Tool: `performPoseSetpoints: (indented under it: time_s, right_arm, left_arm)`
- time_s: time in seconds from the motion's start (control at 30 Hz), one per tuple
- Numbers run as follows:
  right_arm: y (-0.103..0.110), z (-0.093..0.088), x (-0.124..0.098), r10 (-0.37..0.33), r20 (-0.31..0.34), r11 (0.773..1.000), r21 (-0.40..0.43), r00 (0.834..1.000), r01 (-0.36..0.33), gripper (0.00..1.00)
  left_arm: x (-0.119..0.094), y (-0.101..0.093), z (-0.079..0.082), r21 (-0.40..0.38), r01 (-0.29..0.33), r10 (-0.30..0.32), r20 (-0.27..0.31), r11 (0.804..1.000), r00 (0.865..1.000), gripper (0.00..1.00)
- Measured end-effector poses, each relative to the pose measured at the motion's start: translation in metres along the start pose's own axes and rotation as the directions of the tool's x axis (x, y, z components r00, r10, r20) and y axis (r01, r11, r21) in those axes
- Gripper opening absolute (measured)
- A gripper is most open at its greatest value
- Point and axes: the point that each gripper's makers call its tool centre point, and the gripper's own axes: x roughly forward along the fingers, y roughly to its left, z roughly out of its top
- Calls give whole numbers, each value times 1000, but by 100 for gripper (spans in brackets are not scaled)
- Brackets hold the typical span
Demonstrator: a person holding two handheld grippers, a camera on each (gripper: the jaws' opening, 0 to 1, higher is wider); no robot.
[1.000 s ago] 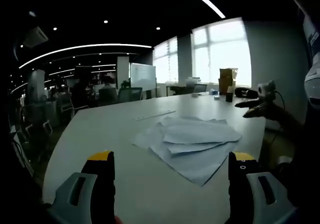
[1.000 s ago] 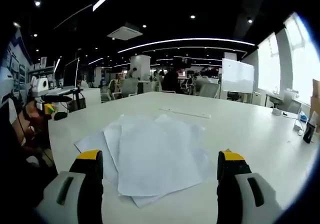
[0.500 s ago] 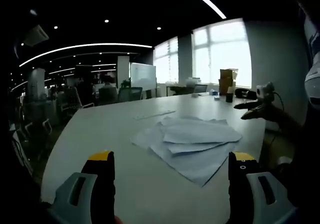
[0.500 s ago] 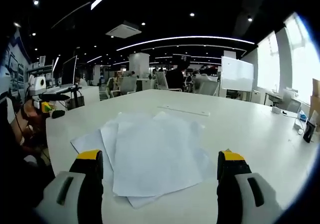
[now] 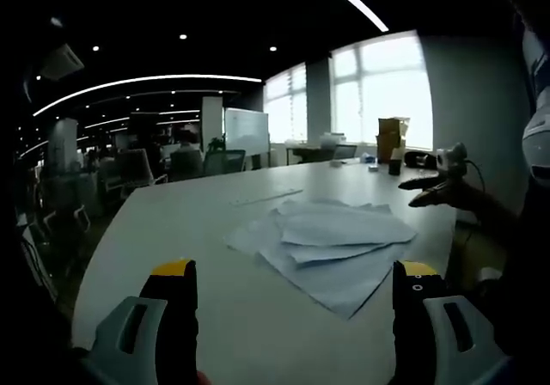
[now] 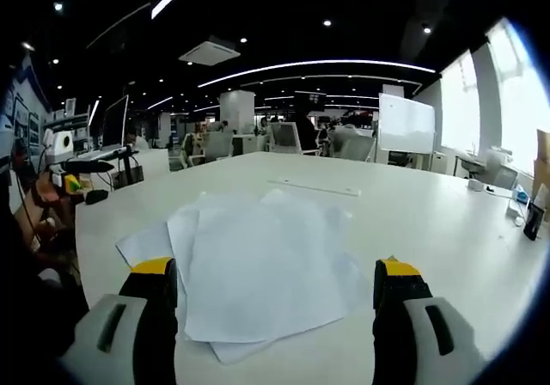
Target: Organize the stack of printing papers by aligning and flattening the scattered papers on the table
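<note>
A: Where are the papers?

B: The papers (image 6: 262, 265) lie fanned and overlapping on the white table (image 5: 172, 230). In the right gripper view they sit at 12 o'clock, just past the jaws. In the left gripper view the papers (image 5: 331, 239) are at about 1 o'clock, farther out.

A: And the tools?

B: The right gripper (image 6: 273, 295) has its jaws spread wide, holding nothing, above the near edge of the pile. The left gripper (image 5: 292, 295) is spread too, empty, over bare table and apart from the sheets.

A: So which step is this?

B: I judge it the approach; no sheet looks squared up yet. The next move likely calls for bringing both tools to opposite sides of the pile and nudging the edges inward, then pressing flat.

A: Any containers?

B: A brown box (image 5: 391, 140) stands far off at 1 o'clock by the window; I cannot tell what it holds. A ruler (image 6: 314, 189) lies beyond the papers.
</note>
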Motion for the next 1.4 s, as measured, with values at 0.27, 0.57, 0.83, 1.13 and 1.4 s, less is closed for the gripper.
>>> performPoseSetpoints:
  time_s: [0.27, 0.57, 0.83, 1.13, 1.4]
  right_arm:
    - [-5, -4, 3, -11, -7, 1000, -12, 1000, 11, 90]
    - [-11, -8, 8, -11, -7, 1000, -1, 1000, 11, 89]
    - [-17, -11, 12, -18, -6, 1000, 8, 1000, 18, 89]
    - [-20, -8, 18, -22, 12, 1000, 9, 1000, 22, 89]
    - [-23, -13, 22, -25, 3, 1000, 14, 1000, 25, 89]
  left_arm:
    - [1, 1, 2, 4, 0, 0, 2, 1000, 1000, 97]
    - [6, -2, 0, 12, 12, -12, -9, 1000, 1000, 97]
    - [9, -6, 0, 14, 20, -20, -8, 1000, 1000, 97]
    - [8, -8, 1, 15, 21, -21, -1, 1000, 1000, 97]
    - [10, -10, -2, 12, 27, -27, -7, 1000, 1000, 97]
